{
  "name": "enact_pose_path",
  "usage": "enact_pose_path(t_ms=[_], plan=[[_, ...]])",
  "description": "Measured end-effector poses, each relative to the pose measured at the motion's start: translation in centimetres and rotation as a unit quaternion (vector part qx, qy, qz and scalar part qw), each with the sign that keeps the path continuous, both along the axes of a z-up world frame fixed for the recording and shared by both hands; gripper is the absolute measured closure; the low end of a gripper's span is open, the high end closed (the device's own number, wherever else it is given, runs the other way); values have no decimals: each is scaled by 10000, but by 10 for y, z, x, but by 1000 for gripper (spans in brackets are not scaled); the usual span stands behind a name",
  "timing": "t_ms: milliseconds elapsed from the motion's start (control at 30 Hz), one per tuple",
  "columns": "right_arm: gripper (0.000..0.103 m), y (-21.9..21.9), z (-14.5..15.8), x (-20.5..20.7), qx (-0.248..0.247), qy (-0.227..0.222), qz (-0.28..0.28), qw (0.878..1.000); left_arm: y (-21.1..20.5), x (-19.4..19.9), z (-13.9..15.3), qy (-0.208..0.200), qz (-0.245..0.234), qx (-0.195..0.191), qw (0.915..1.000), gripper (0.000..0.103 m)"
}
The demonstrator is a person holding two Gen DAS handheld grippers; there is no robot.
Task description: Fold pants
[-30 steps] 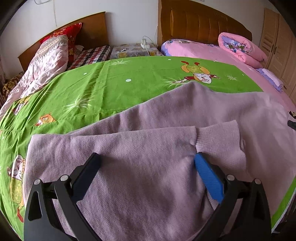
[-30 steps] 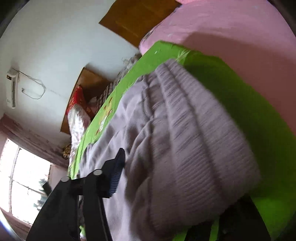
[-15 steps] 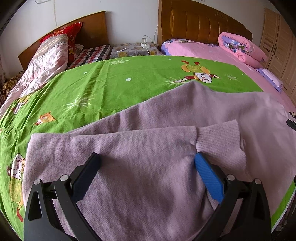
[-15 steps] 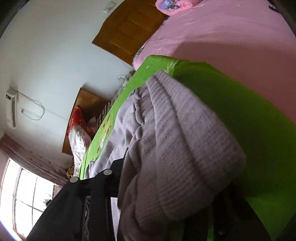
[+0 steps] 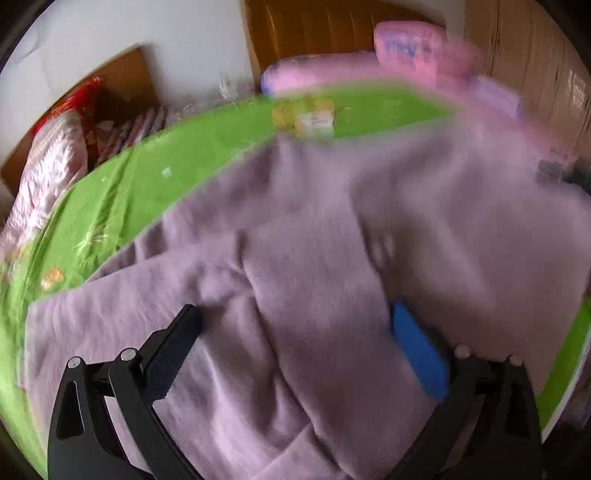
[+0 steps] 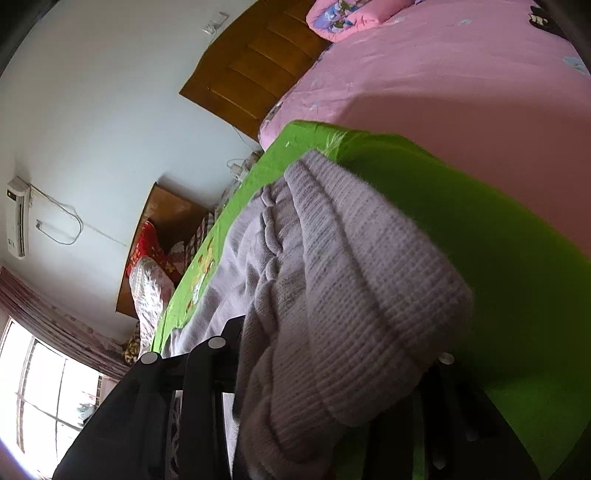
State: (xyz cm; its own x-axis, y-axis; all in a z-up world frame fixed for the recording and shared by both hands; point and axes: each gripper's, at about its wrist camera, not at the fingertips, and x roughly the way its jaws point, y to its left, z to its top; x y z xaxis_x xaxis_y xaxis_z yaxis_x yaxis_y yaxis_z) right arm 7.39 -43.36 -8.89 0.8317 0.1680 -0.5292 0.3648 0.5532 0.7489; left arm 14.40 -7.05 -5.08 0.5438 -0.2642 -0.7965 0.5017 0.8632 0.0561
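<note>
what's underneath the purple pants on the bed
A green cartoon-print sheet shows around the pants, over pink bedding. Whatever lies directly beneath the pants is covered.

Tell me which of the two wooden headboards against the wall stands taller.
The darker, ribbed wooden headboard behind the pink bedding; the lighter, plain wooden headboard behind the red pillow sits clearly lower.

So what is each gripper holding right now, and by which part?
The right gripper is clamped on the pants at the ribbed waistband. The left gripper stands open over the pants, gripping nothing.
</note>
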Motion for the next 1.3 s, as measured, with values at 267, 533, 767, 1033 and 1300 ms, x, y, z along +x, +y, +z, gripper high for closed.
enact_pose_path(t_ms=[267,533,767,1033,1300], plan=[[69,0,0,-11,-54,-55,-403,9992,-67,42,73,-8,-598,-420,9973,2],[69,-7,-6,-12,262,-150,-296,9991,-125,138,11,573,-83,145,9982,2],[68,-10,-7,-13,378,-257,-189,9988,-114,125,35,374,-221,31,9991,2],[68,-10,-7,-14,397,-276,-154,9987,-113,119,33,235,527,662,9961,9],[68,-10,-7,-12,399,-285,-103,9987,-142,-59,67,-749,-1812,292,9802,3]])
